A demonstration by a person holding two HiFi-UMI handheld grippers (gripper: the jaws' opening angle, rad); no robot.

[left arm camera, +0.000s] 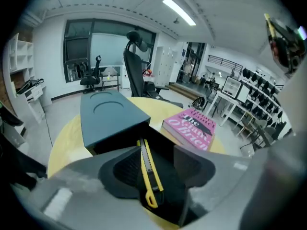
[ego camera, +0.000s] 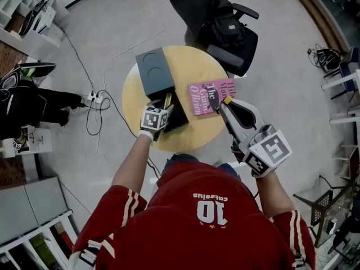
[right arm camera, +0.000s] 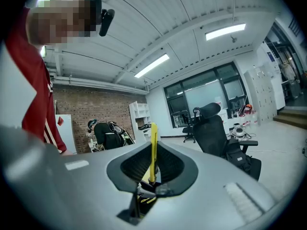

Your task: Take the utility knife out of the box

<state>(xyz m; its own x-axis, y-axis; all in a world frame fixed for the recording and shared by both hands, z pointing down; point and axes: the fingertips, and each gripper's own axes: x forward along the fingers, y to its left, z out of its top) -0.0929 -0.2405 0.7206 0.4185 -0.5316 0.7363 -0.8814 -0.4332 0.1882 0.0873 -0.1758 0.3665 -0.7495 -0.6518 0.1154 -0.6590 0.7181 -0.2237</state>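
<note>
A dark grey box lies on the round yellow table, its black inner tray slid out toward me. A yellow utility knife lies lengthwise in that tray. My left gripper points down into the tray, open, with its jaws on either side of the knife and the pads apart from it. Off the table's near right edge, my right gripper is shut on a second yellow utility knife, held upright with its tip over the pink book.
A black office chair with a black backpack stands behind the table. A power strip with cables lies on the floor at left, near a person in dark clothes. White shelves line the left side.
</note>
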